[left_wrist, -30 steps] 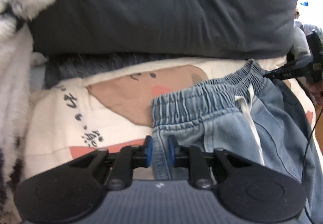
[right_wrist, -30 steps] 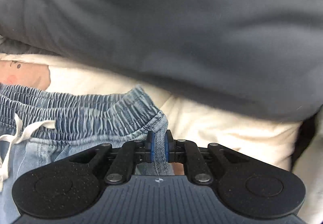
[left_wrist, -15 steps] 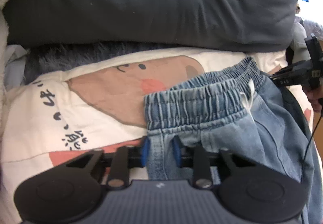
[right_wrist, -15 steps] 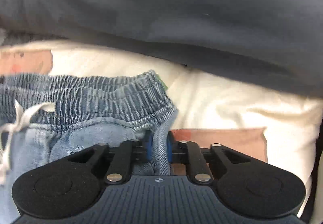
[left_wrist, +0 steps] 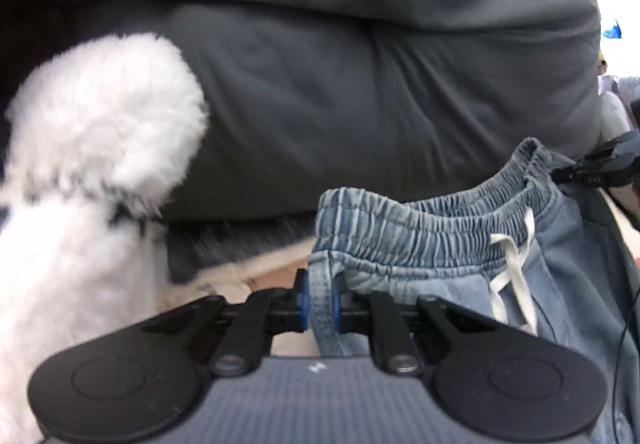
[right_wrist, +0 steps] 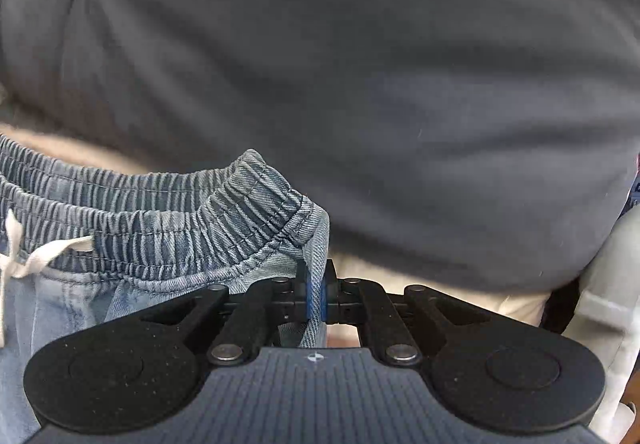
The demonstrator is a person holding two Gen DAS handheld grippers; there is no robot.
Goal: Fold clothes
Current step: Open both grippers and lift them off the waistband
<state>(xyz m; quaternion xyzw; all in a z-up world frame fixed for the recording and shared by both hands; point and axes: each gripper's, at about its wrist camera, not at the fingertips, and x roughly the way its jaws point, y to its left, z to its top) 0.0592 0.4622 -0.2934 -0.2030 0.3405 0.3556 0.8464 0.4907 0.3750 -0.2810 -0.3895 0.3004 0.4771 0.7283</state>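
Denim shorts (left_wrist: 440,240): faded blue, elastic waistband uppermost, stretched left-right | left gripper (left_wrist: 319,303), right gripper (right_wrist: 315,298): each clamped on a waist corner

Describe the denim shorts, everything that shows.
The denim shorts are light blue, washed-looking cloth with a gathered elastic waistband and a white drawstring tied at the front. Each end of the waistband is pinched, by the left hand-held gripper and the right hand-held gripper. The waistband stretches between them before a dark grey cushion.

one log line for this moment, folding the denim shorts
left gripper: shut on denim shorts | right gripper: shut on denim shorts | waistband held between them
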